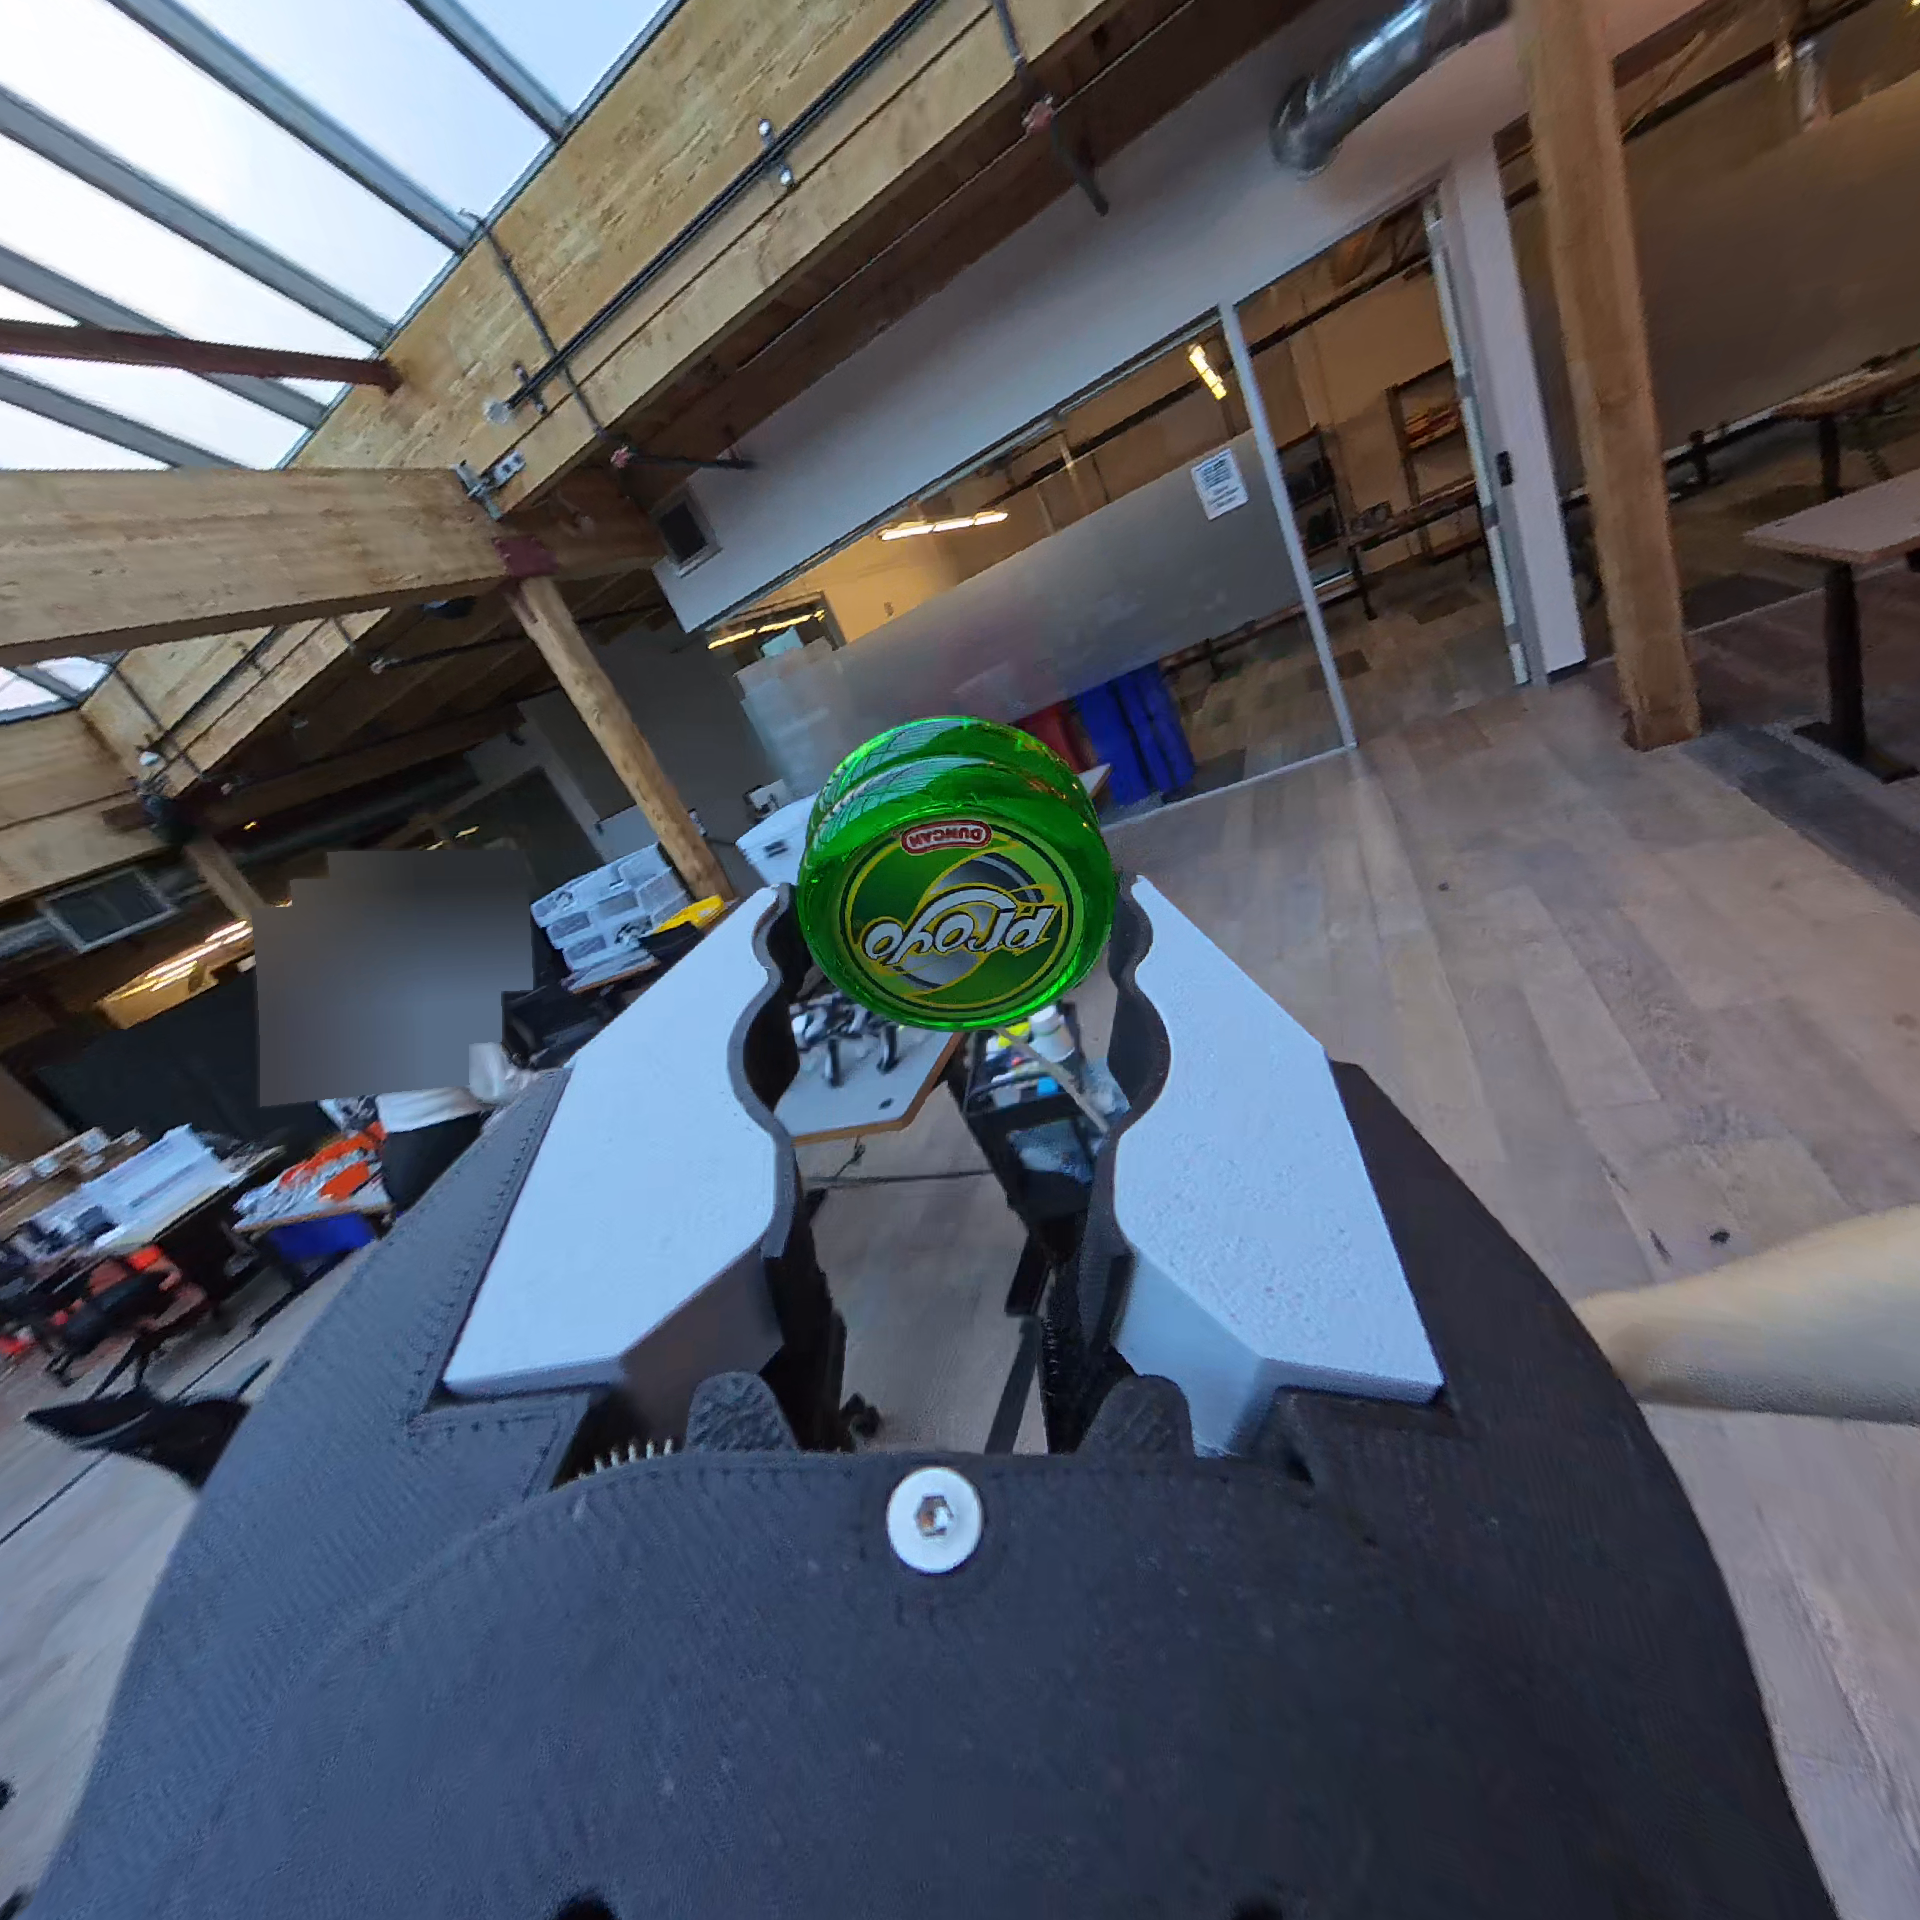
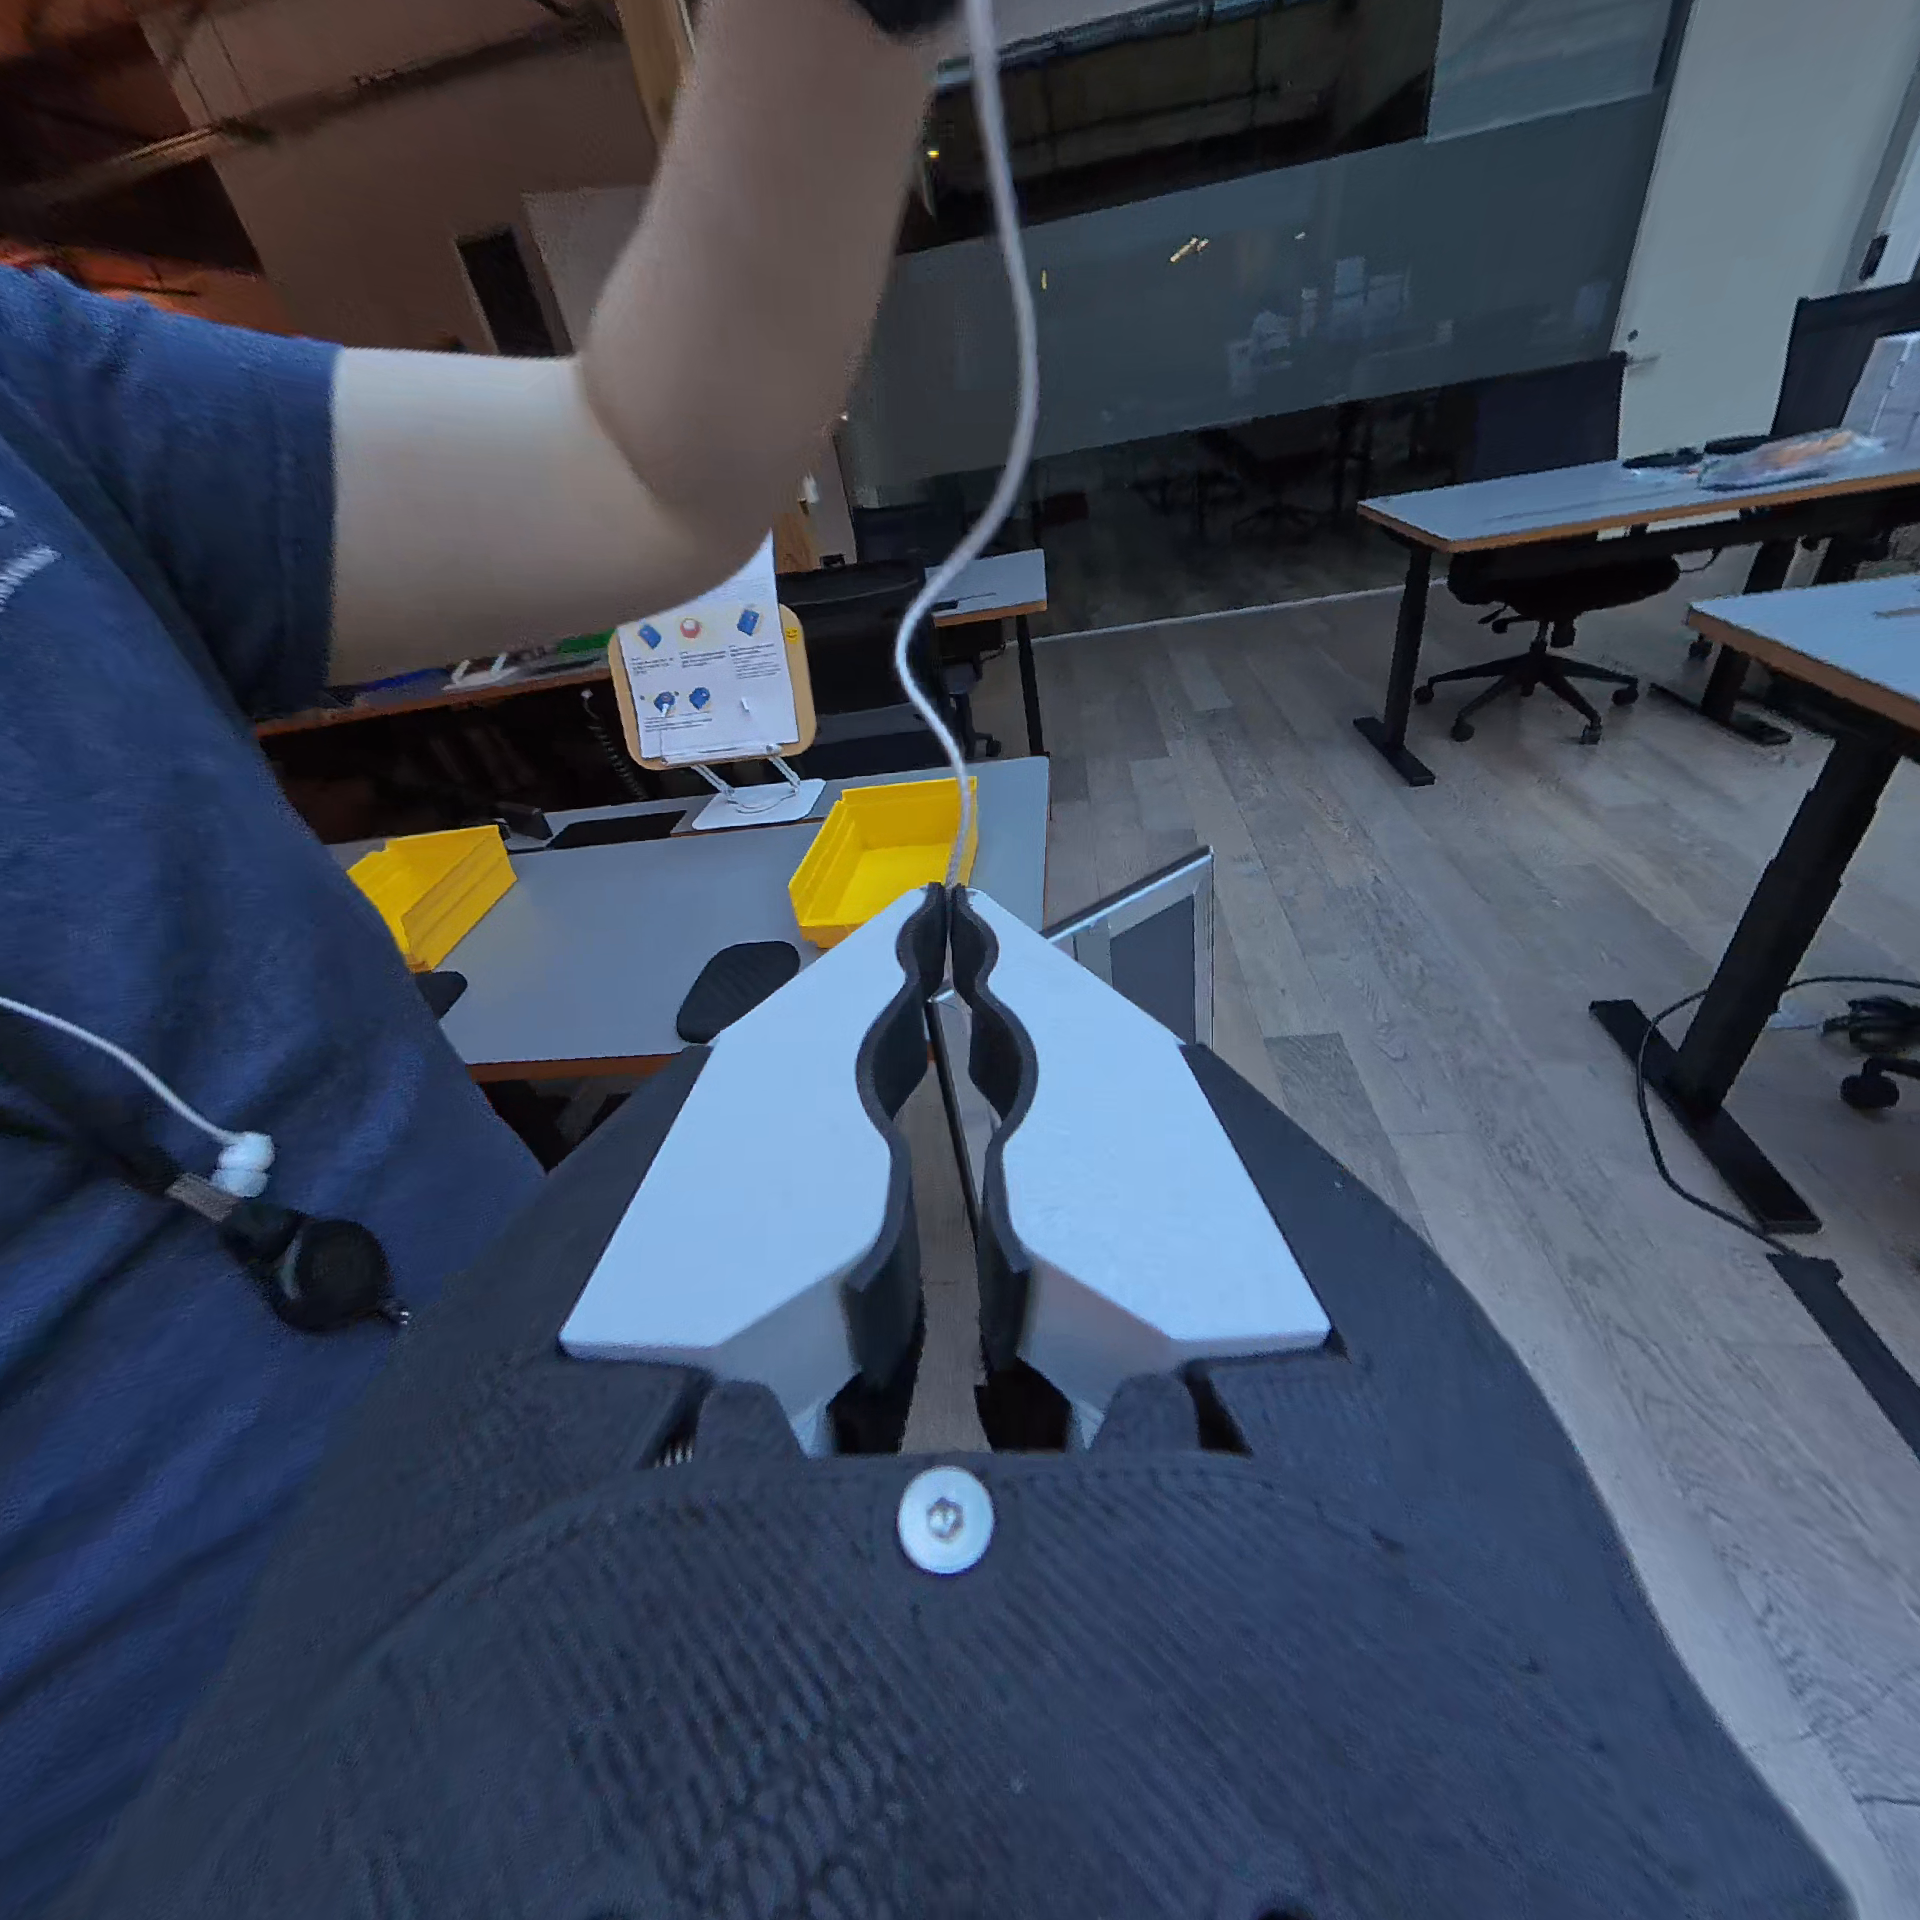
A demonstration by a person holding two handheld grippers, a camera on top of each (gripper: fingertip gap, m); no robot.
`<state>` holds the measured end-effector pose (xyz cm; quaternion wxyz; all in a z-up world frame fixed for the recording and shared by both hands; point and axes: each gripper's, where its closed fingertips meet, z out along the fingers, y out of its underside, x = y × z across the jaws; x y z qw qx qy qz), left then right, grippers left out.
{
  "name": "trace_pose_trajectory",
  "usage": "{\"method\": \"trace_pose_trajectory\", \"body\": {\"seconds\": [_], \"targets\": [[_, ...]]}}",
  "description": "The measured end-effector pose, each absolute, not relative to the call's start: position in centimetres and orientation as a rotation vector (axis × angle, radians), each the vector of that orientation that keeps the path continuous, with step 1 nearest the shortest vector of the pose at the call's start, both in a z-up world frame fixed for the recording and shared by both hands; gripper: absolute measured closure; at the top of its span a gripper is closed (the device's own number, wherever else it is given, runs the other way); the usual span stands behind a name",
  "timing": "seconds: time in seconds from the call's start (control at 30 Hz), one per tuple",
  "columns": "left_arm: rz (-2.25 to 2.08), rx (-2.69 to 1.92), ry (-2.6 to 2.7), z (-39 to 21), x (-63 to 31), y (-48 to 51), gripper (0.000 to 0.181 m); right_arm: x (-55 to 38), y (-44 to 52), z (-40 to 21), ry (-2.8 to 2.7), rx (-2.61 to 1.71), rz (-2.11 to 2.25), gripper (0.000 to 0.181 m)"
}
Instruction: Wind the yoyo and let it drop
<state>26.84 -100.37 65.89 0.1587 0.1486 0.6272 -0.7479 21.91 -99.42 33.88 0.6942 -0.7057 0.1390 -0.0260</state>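
Note:
A green translucent yoyo (image 1: 951, 914) sits between the tips of my left gripper (image 1: 958, 906), which is shut on its two sides and holds it up in the air, its printed face toward the camera. My right gripper (image 2: 950, 896) is shut on a white string (image 2: 1013, 416) at its fingertips. The string rises slack and wavy from the tips to the top of the right wrist view, past the person's raised forearm (image 2: 727, 312). The string is not visible in the left wrist view, and the yoyo is not in the right wrist view.
A grey table (image 2: 623, 956) with two yellow bins (image 2: 883, 852) lies below my right gripper. Desks (image 2: 1621, 509) and an office chair (image 2: 1538, 644) stand to the right on the wooden floor. A wooden post (image 1: 1600, 364) and cluttered tables (image 1: 177, 1195) show in the left wrist view. There is about 35 centimetres between the tips of the two grippers.

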Motion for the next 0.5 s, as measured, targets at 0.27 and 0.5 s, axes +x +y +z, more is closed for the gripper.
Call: {"method": "trace_pose_trajectory", "body": {"seconds": [0.27,0.5], "targets": [[-2.121,0.168,1.979,55.7,33.5,-100.9,0.123,18.6,-101.8,46.4,0.144,-1.771,-0.431,0.181],[-2.165,0.104,2.064,49.0,32.9,-102.4,0.123,19.0,-104.0,55.9,0.086,-1.934,-0.755,0.181]]}}
